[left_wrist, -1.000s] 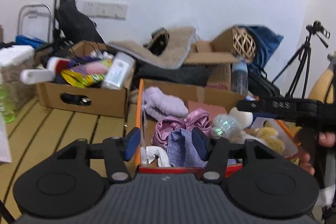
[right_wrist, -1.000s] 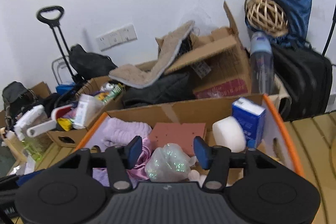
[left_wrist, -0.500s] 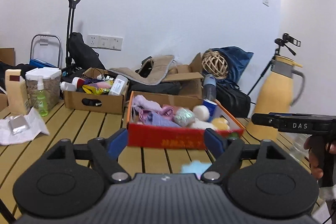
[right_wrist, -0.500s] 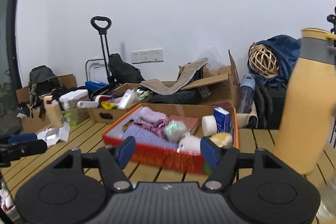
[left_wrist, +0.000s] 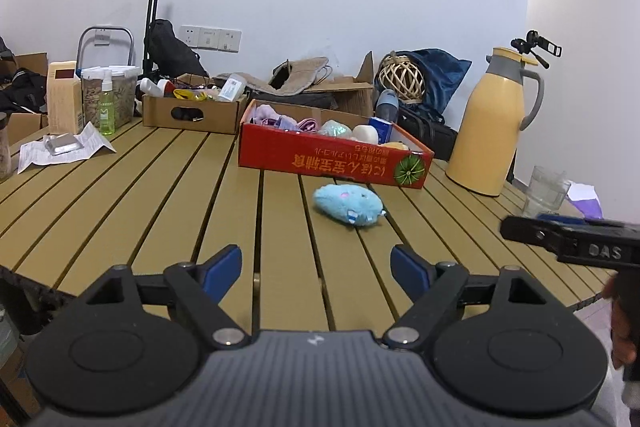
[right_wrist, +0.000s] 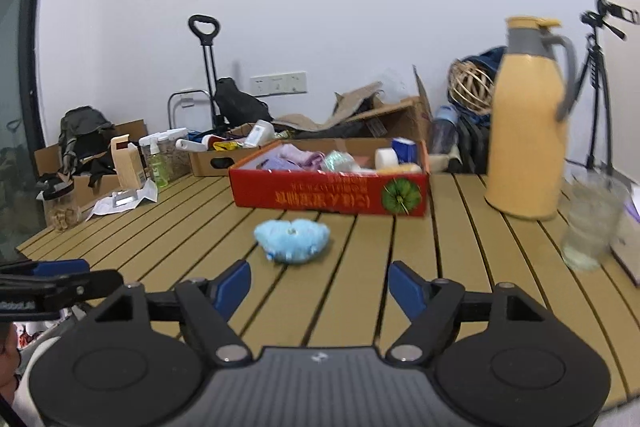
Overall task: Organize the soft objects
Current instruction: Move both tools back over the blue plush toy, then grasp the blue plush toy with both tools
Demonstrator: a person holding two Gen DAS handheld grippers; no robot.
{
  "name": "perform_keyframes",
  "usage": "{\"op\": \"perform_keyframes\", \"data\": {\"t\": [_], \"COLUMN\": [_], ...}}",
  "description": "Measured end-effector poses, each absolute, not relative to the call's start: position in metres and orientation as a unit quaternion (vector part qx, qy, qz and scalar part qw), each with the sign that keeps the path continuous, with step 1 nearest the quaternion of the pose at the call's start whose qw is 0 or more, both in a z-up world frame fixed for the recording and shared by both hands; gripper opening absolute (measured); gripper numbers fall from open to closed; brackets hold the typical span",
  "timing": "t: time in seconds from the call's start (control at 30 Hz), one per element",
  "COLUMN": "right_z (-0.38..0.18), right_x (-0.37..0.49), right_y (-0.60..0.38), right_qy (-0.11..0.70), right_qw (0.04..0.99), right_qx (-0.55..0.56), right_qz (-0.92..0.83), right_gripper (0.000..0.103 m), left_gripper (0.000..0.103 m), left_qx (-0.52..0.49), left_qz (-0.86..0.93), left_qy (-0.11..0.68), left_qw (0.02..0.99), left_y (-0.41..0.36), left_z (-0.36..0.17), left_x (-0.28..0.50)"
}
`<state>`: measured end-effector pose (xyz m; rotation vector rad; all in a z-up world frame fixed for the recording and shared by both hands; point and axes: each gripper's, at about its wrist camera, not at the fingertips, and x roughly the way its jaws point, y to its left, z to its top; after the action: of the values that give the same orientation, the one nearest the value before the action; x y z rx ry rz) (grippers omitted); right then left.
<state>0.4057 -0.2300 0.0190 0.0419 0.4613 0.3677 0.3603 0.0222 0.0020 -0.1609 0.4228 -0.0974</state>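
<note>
A light blue plush toy (left_wrist: 347, 205) lies on the slatted wooden table in front of a red cardboard box (left_wrist: 332, 161); it also shows in the right wrist view (right_wrist: 293, 241), with the red box (right_wrist: 332, 193) behind it. The box holds soft things: purple cloths (left_wrist: 276, 119), an iridescent ball (left_wrist: 336, 128), a white roll (left_wrist: 366, 133). My left gripper (left_wrist: 318, 269) is open and empty, held back above the table's near edge. My right gripper (right_wrist: 320, 287) is open and empty, a little short of the plush toy.
A yellow thermos jug (left_wrist: 500, 123) and a glass (left_wrist: 546, 189) stand to the right of the box. A brown cardboard box (left_wrist: 192, 109) of bottles, a tan carton (left_wrist: 64, 97), a green spray bottle (left_wrist: 106, 103) and papers (left_wrist: 64, 149) sit at the left.
Both grippers have pulled far back from above the red box to the table's near edge and opened wider. The blue plush toy now shows on the table.
</note>
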Motion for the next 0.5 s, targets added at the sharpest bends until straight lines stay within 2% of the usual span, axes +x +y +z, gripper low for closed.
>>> {"op": "perform_keyframes", "data": {"t": [0.2,0.37,0.5], "right_z": [0.007,-0.008,-0.015], "right_x": [0.4,0.428,0.468], "right_y": [-0.246,-0.249,-0.235], "right_qy": [0.239,0.251,0.268], "right_qw": [0.958,0.952,0.943], "right_qx": [0.047,0.077,0.096], "right_qz": [0.151,0.157,0.172], "right_gripper": [0.075,0.075,0.074], "left_gripper": [0.083,0.083,0.076], "left_qx": [-0.086,-0.093,-0.113], "left_qz": [-0.065,-0.077,-0.101], "left_qy": [0.21,0.225,0.234], "left_qw": [0.972,0.967,0.96], "left_y": [0.016,0.009,0.008], "left_z": [-0.003,-0.01,-0.004], "left_x": [0.364,0.395,0.451]}}
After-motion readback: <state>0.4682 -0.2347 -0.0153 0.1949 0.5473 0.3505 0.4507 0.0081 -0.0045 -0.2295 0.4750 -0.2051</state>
